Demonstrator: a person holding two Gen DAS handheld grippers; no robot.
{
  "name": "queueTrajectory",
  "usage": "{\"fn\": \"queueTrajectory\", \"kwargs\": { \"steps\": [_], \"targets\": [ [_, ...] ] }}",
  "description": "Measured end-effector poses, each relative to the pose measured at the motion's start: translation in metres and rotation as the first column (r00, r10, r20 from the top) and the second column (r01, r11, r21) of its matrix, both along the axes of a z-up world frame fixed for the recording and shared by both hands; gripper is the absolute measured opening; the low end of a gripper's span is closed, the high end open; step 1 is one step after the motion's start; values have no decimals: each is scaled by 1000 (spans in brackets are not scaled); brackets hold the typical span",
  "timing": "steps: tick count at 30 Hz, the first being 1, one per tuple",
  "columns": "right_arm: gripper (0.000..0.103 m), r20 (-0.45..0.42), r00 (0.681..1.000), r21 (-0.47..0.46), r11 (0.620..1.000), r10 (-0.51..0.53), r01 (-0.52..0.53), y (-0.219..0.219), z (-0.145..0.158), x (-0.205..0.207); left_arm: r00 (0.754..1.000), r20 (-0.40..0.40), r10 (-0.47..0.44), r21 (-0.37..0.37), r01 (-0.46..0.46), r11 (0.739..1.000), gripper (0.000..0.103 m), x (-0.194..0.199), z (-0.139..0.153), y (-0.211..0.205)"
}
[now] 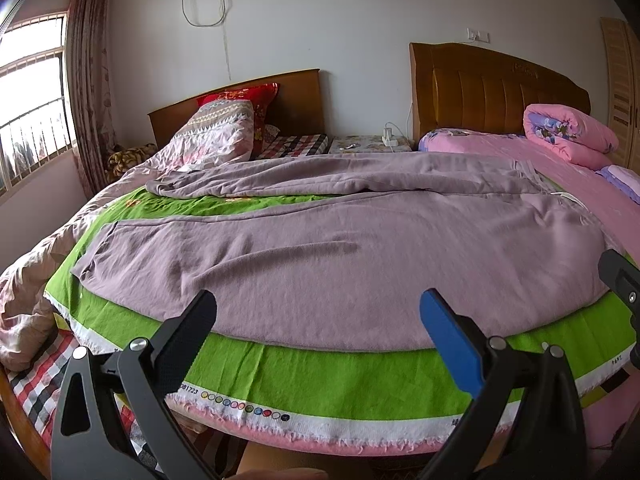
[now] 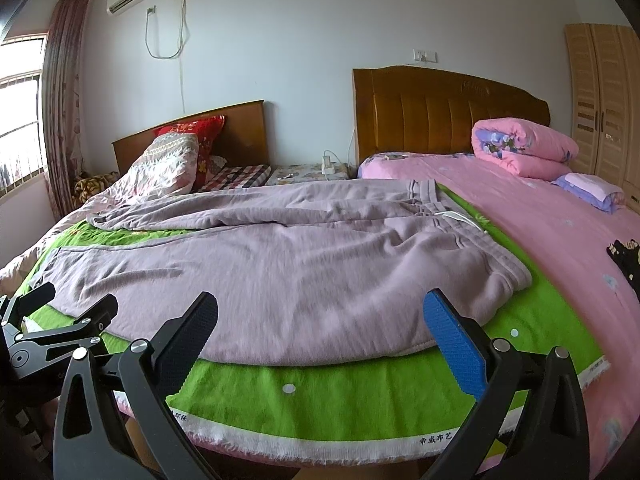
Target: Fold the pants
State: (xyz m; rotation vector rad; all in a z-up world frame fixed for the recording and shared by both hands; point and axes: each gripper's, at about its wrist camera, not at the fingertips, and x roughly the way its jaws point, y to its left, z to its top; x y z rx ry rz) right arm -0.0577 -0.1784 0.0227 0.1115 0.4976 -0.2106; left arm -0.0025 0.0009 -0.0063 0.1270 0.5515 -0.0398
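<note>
Mauve-grey pants [image 1: 320,248] lie spread across a green cloth [image 1: 320,376] on the bed, legs running to the left and waistband to the right. In the right wrist view the pants [image 2: 280,272] show their waistband with a white drawstring [image 2: 460,218] at the right. My left gripper [image 1: 318,320] hovers open just over the near edge of one leg, holding nothing. My right gripper [image 2: 320,322] is open too, empty, above the near hem close to the waist. Each gripper shows at the edge of the other's view, the right gripper [image 1: 624,280] and the left gripper [image 2: 68,312].
A pink sheet [image 2: 540,216] covers the bed to the right, with a rolled pink quilt [image 2: 524,150] by the wooden headboard [image 2: 440,112]. A second bed with pillows [image 1: 224,128] sits at the back left. The window [image 1: 28,100] is left, a wardrobe [image 2: 608,100] right.
</note>
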Motion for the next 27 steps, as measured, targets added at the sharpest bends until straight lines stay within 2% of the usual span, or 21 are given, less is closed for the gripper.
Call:
{"fn": "queueTrajectory", "kwargs": {
  "steps": [27],
  "targets": [
    [99, -5, 1000, 4, 1000, -1, 1, 0, 1, 1, 1000, 0, 0, 5, 0, 1000, 102, -2, -2, 3]
  ]
}}
